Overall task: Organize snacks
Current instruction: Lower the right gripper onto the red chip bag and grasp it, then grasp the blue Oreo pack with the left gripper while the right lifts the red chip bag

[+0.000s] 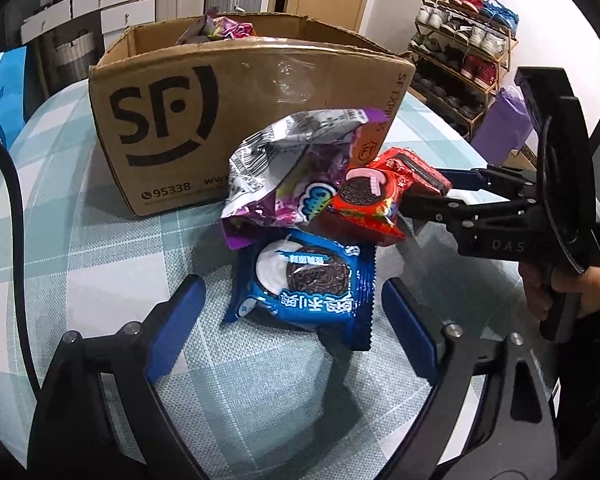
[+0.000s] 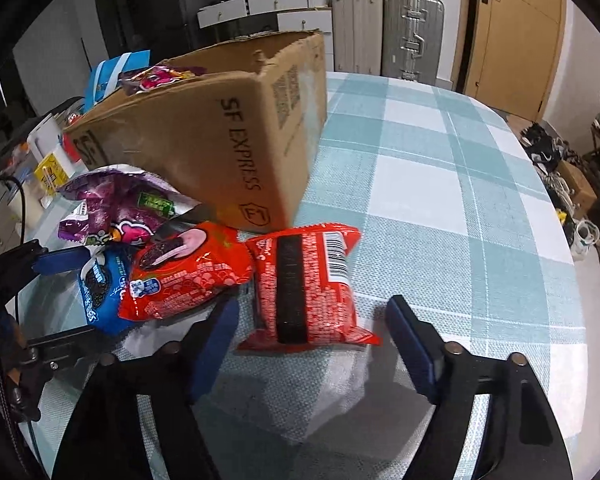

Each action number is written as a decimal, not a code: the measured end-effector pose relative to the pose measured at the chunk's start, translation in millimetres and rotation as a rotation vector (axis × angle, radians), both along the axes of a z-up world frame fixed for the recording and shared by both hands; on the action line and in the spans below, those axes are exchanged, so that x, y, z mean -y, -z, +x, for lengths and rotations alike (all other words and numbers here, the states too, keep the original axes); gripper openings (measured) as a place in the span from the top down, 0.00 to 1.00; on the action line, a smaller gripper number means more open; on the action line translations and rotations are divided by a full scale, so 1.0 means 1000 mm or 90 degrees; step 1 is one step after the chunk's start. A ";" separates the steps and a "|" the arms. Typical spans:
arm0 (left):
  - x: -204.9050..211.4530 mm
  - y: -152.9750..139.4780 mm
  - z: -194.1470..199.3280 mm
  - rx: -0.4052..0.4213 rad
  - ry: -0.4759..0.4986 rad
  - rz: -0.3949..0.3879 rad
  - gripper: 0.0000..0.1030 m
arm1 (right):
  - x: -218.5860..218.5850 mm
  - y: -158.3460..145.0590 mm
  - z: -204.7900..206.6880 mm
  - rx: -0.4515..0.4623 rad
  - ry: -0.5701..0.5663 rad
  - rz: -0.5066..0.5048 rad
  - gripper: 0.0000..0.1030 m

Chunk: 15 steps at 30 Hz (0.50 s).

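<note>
Straddling the blue pack (image 1: 306, 286), left gripper (image 1: 292, 328) jaws stand apart; right gripper (image 2: 312, 340) likewise flanks the red pack (image 2: 306, 284), at the box's (image 1: 220, 120) 5 o'clock. Judged light, crinkly, slippery, contents fragile; grip mid-body gently.

Home, looks like a living or entry area. Shoe rack (image 1: 464, 36) full of sneakers by the wall, hard-shell suitcases (image 2: 388, 32) parked beside a wooden door (image 2: 516, 28), white drawer units (image 1: 96, 8) behind. Counter has a checked household tablecloth (image 2: 440, 168).
</note>
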<state>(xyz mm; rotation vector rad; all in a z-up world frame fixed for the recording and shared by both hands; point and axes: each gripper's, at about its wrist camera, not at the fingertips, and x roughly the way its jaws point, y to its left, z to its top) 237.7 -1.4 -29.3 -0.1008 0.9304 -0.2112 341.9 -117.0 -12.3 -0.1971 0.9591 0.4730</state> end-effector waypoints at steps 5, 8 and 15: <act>0.001 0.000 0.006 0.000 -0.007 -0.005 0.13 | 0.001 -0.002 0.000 0.001 0.001 0.015 0.45; 0.001 0.001 0.007 -0.003 -0.009 0.000 0.13 | 0.006 -0.006 -0.001 0.000 -0.001 0.033 0.50; 0.001 0.003 0.006 -0.002 -0.018 -0.009 0.13 | 0.009 -0.011 -0.004 0.006 -0.021 0.034 0.59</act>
